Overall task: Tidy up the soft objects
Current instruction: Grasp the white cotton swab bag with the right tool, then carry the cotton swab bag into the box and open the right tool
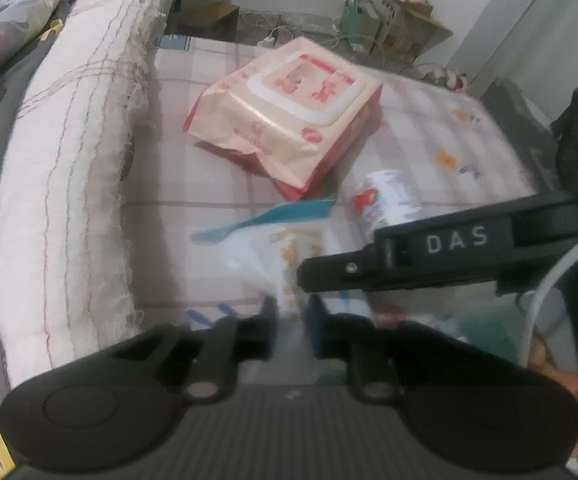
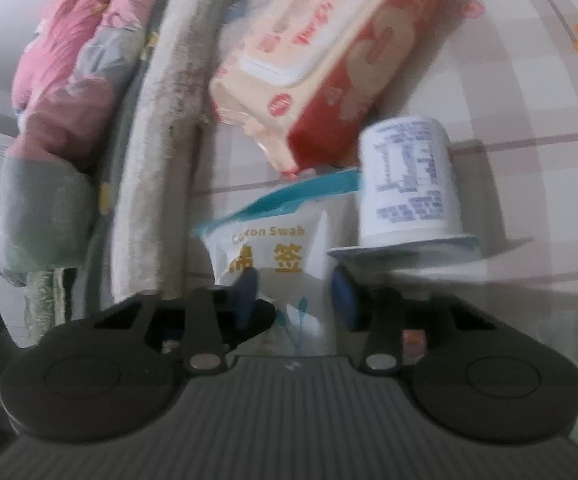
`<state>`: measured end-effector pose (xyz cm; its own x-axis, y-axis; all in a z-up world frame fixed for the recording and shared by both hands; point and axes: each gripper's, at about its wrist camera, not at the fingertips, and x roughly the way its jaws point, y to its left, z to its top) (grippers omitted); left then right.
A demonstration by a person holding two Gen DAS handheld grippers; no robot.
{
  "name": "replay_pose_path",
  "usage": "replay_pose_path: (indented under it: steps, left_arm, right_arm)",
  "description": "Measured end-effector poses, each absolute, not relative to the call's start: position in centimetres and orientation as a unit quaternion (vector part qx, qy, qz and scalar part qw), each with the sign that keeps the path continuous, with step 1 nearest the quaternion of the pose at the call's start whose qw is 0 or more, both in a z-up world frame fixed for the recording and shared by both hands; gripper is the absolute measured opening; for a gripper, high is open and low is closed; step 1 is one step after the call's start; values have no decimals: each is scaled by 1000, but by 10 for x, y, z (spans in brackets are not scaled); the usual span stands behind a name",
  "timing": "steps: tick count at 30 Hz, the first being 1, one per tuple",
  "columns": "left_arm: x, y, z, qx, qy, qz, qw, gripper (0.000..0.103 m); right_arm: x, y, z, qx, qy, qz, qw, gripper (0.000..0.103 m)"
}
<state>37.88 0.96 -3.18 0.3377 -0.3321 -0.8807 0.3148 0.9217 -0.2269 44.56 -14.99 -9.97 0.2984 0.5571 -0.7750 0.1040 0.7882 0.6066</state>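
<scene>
Currently we find the cotton swab packet lying on the bed, its long axis running away from both tools; the left tool is clenched on its near edge; the right tool straddles its near end, pad contact indiscernible. Just beyond, touching, stand an inverted cup, contents hidden, and a wipes pack.
</scene>
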Motion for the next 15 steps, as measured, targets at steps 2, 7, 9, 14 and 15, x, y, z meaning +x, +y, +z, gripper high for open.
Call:
replay_pose_path:
  steps: [2,7,9,14,15]
  left_arm:
    - [374,10,-23,-7,531,-196,824,12]
    - [357,15,2,-16,509,-191,839,11]
    - [345,17,16,-18,497,-191,846,10]
    - [314,13,58,-26,465,-201,862,10]
    - [306,9,68,-26,457,-207,865,10]
  right_arm:
    - [443,-152,-93,290,566,157,755,28]
    - [432,-170,-74,295,552,173,760,24]
    - [425,-178,-60,296,542,183,765,24]
    - [397,-158,-7,307,512,209,775,24]
    - [386,-155,5,310,503,213,778,24]
